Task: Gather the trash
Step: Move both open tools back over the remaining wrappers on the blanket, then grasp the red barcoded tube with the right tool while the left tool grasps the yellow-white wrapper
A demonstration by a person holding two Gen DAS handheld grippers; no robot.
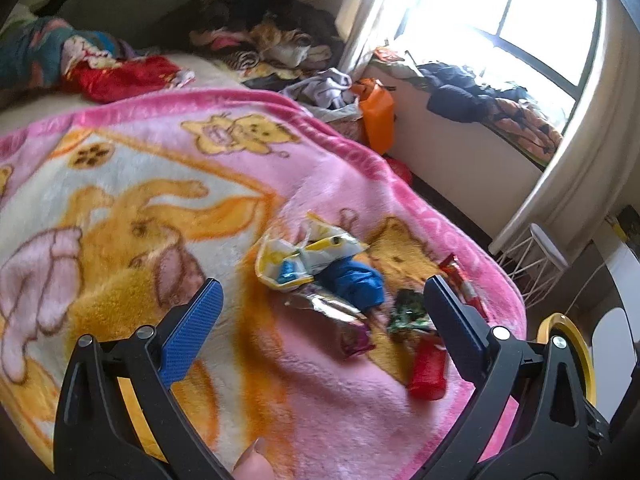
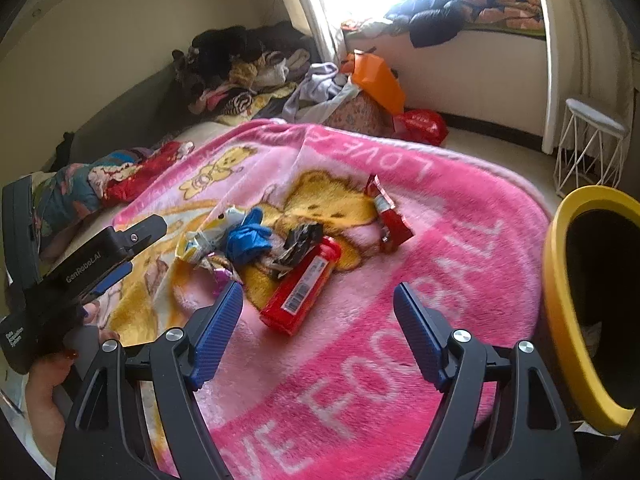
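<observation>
Trash lies in a cluster on a pink cartoon blanket [image 1: 160,184] [image 2: 460,240]: a white-yellow wrapper [image 1: 296,256] [image 2: 200,242], a crumpled blue glove [image 1: 354,280] [image 2: 248,236], a foil wrapper [image 1: 332,308], a dark green wrapper [image 1: 410,314] [image 2: 300,246], a red tube [image 1: 428,372] [image 2: 304,286] and a red snack wrapper [image 1: 464,284] [image 2: 386,214]. My left gripper [image 1: 322,292] is open above the cluster; it also shows at the left of the right wrist view [image 2: 116,258]. My right gripper [image 2: 318,294] is open just short of the red tube.
A yellow-rimmed bin [image 2: 580,320] [image 1: 568,344] stands right of the bed. Clothes are piled at the bed's far end [image 1: 264,32] [image 2: 240,68]. An orange bag [image 1: 376,116] [image 2: 376,76], a red bag [image 2: 420,126] and a white wire stool [image 2: 592,148] are beyond.
</observation>
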